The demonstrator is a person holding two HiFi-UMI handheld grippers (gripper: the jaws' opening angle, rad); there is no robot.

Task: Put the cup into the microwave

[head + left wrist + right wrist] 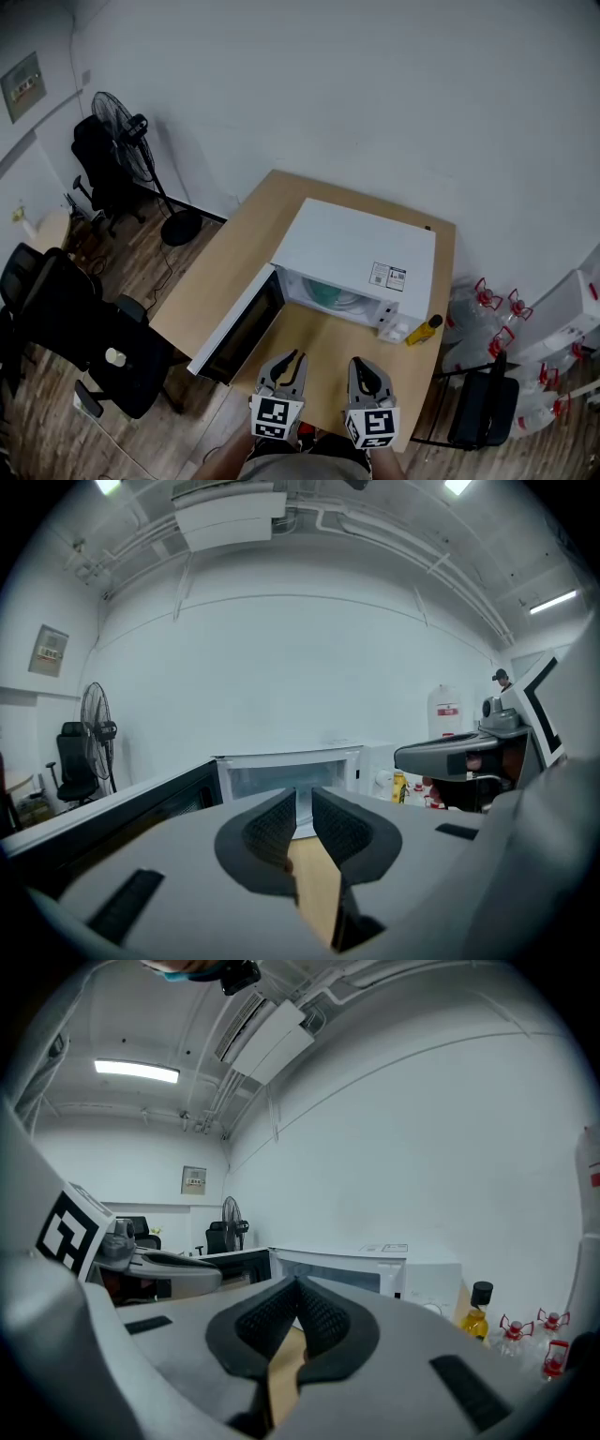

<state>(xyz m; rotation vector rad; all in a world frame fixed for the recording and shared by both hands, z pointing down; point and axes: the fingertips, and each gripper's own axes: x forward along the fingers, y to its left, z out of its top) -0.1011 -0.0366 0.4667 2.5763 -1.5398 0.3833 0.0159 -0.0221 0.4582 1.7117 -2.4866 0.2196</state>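
— Closest in, over the tabletop's (pixel 323 345) near edge: left gripper (pixel 287 364), pads a narrow slit apart, nothing between. Beside it, right gripper (pixel 368 371), pads pressed tip to tip, likewise empty.

— And the cup (pixel 331 293)?

— Inside the microwave (pixel 361 246), pale green in the open cavity. Door (pixel 240 324) swung out toward the left edge.

— Anything else?

— Yellow bottle (pixel 424 329), lying by the microwave's right front corner, near the right edge.

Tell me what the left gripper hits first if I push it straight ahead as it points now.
Probably the open microwave: its cavity shows straight ahead past the tips of the left gripper, beyond the table. Depth is unclear, so the table could come first.
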